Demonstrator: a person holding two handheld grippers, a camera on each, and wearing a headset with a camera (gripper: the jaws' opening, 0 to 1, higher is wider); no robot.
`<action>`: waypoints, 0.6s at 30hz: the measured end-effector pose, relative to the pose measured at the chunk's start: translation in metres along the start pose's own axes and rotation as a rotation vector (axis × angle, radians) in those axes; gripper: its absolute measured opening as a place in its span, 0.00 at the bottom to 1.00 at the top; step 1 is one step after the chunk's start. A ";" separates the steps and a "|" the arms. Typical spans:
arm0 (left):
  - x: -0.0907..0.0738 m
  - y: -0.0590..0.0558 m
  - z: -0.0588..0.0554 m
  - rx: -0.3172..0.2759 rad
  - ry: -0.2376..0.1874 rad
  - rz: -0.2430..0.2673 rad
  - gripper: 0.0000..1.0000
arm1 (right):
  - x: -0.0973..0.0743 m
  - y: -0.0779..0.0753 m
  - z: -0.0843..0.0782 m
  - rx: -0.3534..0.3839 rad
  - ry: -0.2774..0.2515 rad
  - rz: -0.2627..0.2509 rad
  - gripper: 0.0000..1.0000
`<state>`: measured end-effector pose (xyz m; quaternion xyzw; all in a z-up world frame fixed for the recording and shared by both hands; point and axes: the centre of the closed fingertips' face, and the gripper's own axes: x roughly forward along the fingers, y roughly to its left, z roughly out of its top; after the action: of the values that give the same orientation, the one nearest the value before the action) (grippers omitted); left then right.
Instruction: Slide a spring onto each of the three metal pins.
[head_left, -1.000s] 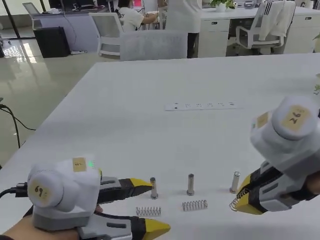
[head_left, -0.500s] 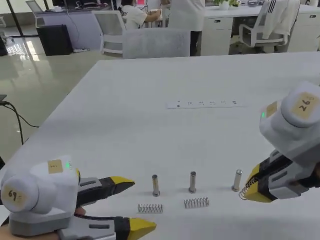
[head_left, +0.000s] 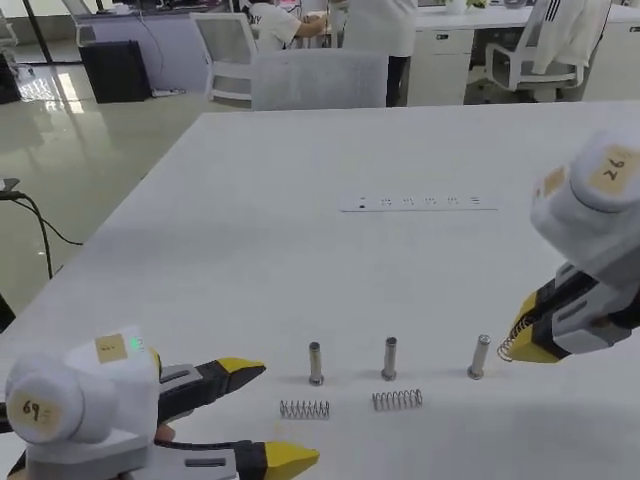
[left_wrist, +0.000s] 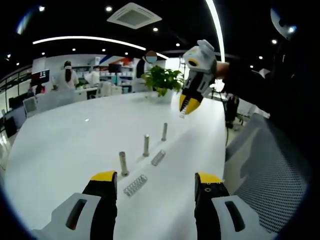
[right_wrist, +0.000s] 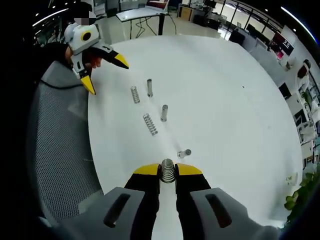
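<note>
Three short metal pins stand in a row on the white table: left pin (head_left: 316, 363), middle pin (head_left: 390, 358), right pin (head_left: 479, 357). Two springs lie flat in front of them, one (head_left: 304, 409) near the left pin and another (head_left: 397, 400) near the middle pin. My right gripper (head_left: 518, 337) is shut on a third spring (right_wrist: 168, 171), held just above and right of the right pin (right_wrist: 184, 153). My left gripper (head_left: 278, 415) hangs open at the table's near left, left of the springs (left_wrist: 135, 184), nothing between its jaws.
A white power strip (head_left: 418, 203) lies flush in the table's middle. A grey mesh chair back (head_left: 318, 80) stands at the far edge, with people and desks behind it. A potted plant (left_wrist: 161, 81) sits at the table's end.
My right gripper has lifted with its spring from table level beside the right pin to above it. My left gripper drew back toward the near left corner.
</note>
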<state>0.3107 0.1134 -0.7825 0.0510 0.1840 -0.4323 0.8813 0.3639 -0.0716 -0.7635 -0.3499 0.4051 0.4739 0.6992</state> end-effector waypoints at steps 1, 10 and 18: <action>0.000 0.000 -0.001 0.001 0.001 0.001 0.58 | 0.001 -0.002 -0.001 -0.005 0.009 -0.005 0.09; 0.002 -0.005 -0.008 0.000 0.020 -0.012 0.58 | 0.013 -0.019 0.000 -0.031 0.058 -0.004 0.09; 0.003 -0.005 -0.010 -0.001 0.023 -0.014 0.59 | 0.024 -0.028 0.007 -0.032 0.060 0.016 0.09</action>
<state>0.3057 0.1102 -0.7923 0.0541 0.1947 -0.4375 0.8762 0.3969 -0.0648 -0.7789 -0.3717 0.4209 0.4753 0.6773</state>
